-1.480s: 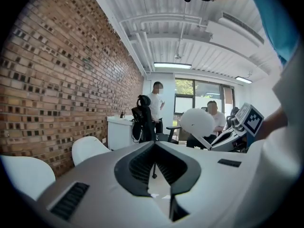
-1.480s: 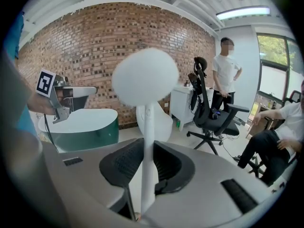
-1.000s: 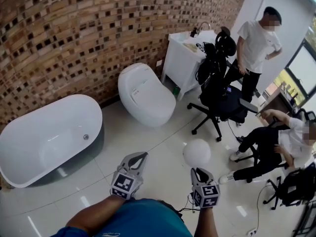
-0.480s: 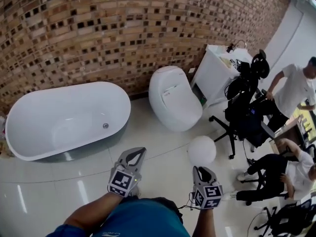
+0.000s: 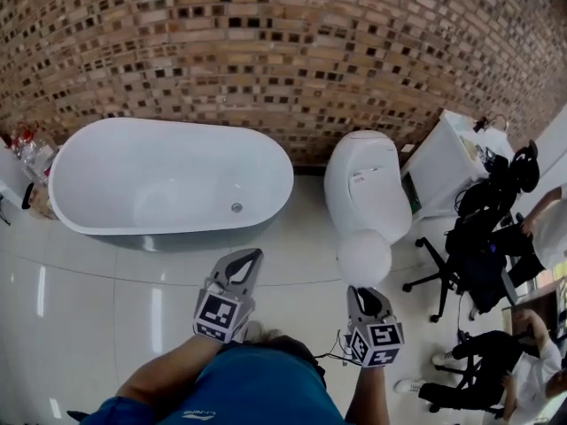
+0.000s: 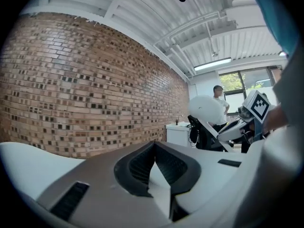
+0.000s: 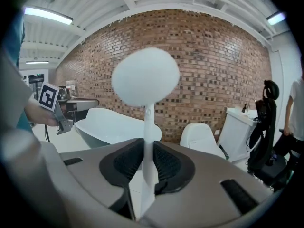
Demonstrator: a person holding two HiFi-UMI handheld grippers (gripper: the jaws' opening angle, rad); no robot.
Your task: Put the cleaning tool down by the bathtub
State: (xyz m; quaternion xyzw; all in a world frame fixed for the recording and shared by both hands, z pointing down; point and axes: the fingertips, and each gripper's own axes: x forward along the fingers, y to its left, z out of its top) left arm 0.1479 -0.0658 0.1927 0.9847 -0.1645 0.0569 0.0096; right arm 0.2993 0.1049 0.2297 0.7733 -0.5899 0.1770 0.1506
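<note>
**Cleaning tool gripped, off to the bathtub's right**

The right hand-held gripper (image 7: 147, 151) is clenched on the thin white handle of the cleaning tool (image 7: 146, 77), whose round white head stands up past the jaws. In the head view that head appears over the glossy floor (image 5: 106, 299), just in front of the toilet (image 5: 368, 180) and right of the white bathtub (image 5: 168, 180). The left hand-held gripper (image 6: 153, 146) has its jaws pressed together with nothing between them.

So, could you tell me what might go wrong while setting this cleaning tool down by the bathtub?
The right gripper pinches only the thin handle of the cleaning tool, so its big round head could tilt or slip. The left gripper sits between it and the bathtub, so they might clash.
</note>
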